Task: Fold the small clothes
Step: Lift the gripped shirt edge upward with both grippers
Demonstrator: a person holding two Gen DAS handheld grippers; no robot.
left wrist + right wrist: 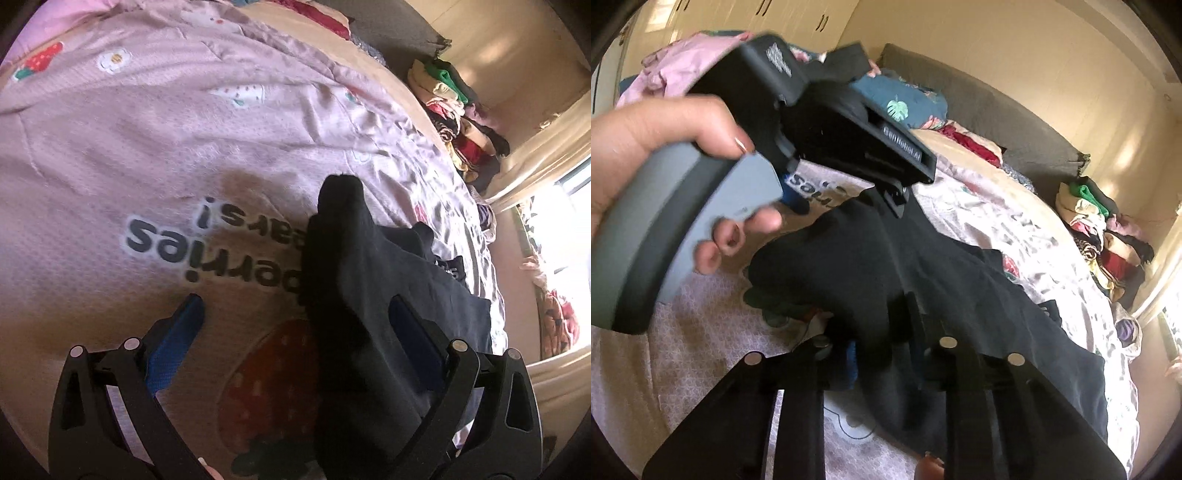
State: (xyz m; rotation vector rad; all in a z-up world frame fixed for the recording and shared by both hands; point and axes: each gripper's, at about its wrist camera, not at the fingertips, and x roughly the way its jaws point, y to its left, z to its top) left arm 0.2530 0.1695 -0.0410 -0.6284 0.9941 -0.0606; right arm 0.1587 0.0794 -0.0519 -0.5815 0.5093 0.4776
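Black garment [369, 295] drapes across pink blanket [147, 155], clothes pile [458, 122] beyond.

My view takes in a bedroom. Cream walls [1015, 48] close it in. The bed carries a pink quilt [147, 122] printed with strawberries and dark lettering. A grey padded headboard [990, 110] runs from 12 toward 3 o'clock. Past it, at 3 o'clock, a heap of mixed clothes [1104, 236] lies in the corner. A window [565, 236] at 3 o'clock glares bright behind a pale curtain [543, 166]. Cream wardrobe doors [701, 18] stand at 11 o'clock.
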